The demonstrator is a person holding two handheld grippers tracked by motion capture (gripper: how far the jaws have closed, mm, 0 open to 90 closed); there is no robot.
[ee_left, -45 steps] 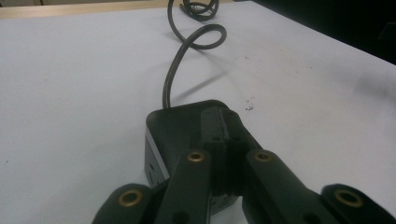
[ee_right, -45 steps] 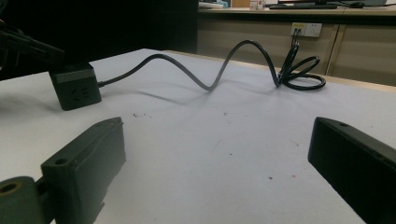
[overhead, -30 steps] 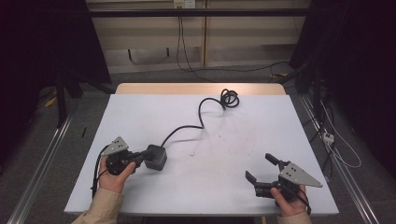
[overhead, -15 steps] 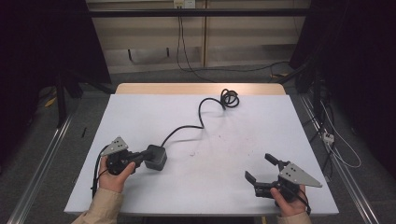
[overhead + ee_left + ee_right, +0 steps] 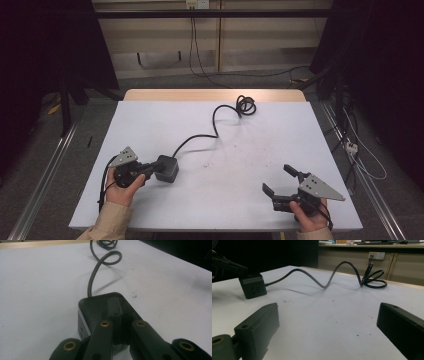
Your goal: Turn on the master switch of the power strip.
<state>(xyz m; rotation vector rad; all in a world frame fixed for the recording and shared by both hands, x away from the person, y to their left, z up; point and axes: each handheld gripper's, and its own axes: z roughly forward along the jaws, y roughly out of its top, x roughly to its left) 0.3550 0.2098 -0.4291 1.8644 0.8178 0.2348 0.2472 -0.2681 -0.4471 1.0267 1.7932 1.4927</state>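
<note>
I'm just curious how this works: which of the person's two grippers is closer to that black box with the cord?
Left. The left gripper is right at the black box, jaws over its top. The right gripper sits open, far across the table.

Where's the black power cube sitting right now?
In the high view the black power cube sits on the white table, left of centre near the front edge, right at the left gripper; its cable trails to a coil at the far edge.
</note>
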